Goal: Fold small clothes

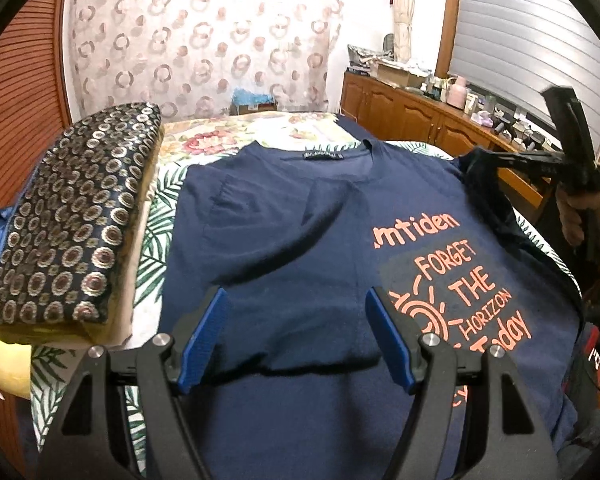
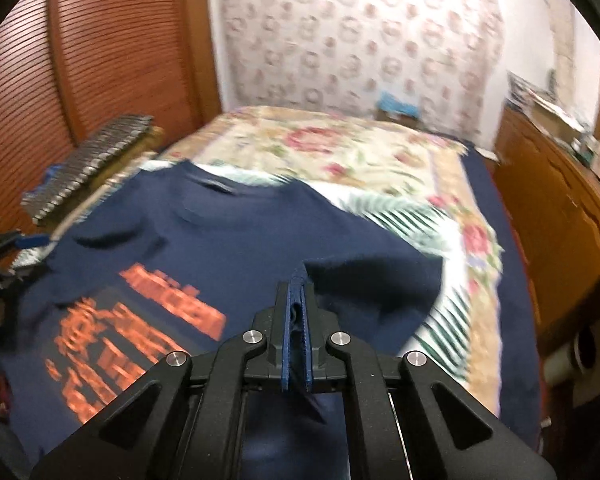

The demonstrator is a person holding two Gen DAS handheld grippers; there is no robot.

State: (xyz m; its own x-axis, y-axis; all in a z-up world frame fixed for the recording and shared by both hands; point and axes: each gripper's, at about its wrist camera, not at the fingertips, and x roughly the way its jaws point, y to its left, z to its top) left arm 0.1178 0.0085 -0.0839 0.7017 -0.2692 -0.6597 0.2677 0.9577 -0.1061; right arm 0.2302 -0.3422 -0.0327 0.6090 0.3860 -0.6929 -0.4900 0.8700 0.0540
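A navy T-shirt (image 1: 300, 216) with orange print lies spread on the bed, its collar at the far end and its left side folded inward. My left gripper (image 1: 298, 316) hovers open over the shirt's lower middle, its blue pads wide apart and gripping nothing. At the right, a hand holds my right gripper (image 1: 486, 158), shut on the shirt's right sleeve and lifting it off the bed. In the blurred right wrist view the right gripper (image 2: 298, 280) has its pads pressed together on a bunch of navy fabric from the T-shirt (image 2: 228, 240).
A folded stack of ring-patterned dark fabric (image 1: 72, 216) sits at the left of the bed beside a yellow pillow (image 1: 4, 356). The floral bedspread (image 1: 220, 136) stretches beyond the collar. A cluttered wooden cabinet (image 1: 420, 112) runs along the right, and a louvred wooden door (image 1: 16, 100) along the left.
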